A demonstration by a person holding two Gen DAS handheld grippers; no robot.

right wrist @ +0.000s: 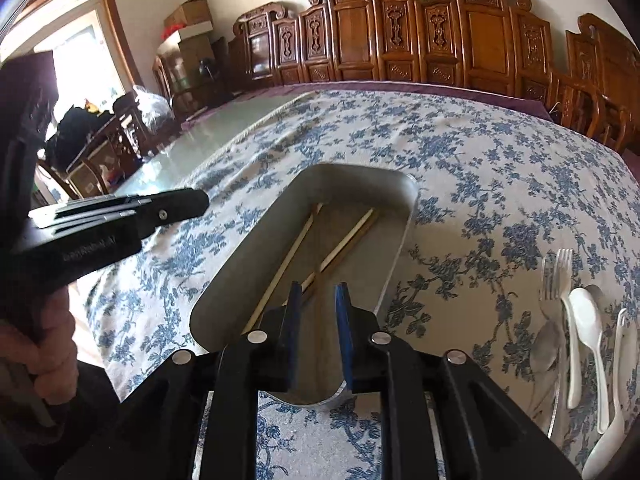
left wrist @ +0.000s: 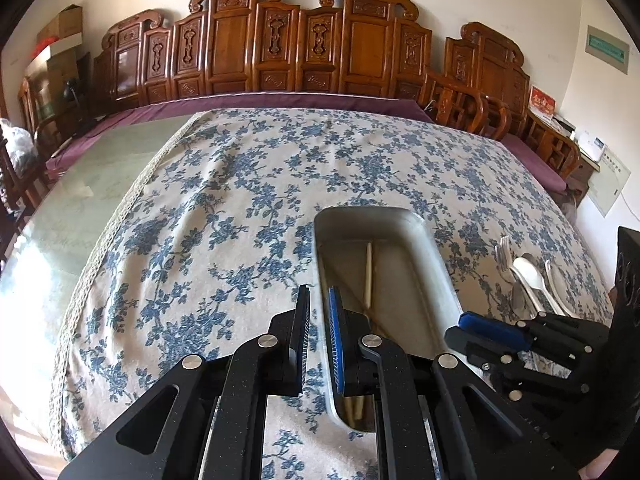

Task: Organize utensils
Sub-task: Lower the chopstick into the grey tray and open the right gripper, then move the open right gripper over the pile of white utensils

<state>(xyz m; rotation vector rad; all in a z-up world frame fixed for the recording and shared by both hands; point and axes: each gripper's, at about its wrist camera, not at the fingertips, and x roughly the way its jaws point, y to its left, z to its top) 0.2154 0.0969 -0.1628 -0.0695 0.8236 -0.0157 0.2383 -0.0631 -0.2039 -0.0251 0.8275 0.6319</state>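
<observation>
The surface (left wrist: 100, 184) is seen as smooth, glossy glass where it lies bare, and is covered elsewhere by a matt woven tablecloth (left wrist: 248, 184) printed with blue flowers and edged in rough braided trim. A tray (right wrist: 360, 184) of dull brushed metal is shown, with pale, unvarnished wooden chopsticks (right wrist: 348, 240) inside. Polished metal is seen in the forks (right wrist: 558, 272) and a metal spoon (right wrist: 546, 344), while the white spoons (right wrist: 586, 320) appear as glossy plastic or ceramic; which cannot be told. Each gripper, the left gripper (left wrist: 318, 300) and the right gripper (right wrist: 318, 296), is made of matt, finely speckled black plastic with bright metal pins and ribbed blue pads (right wrist: 343, 320). The carved bench backs (left wrist: 240, 40) are of varnished, glossy wood.
</observation>
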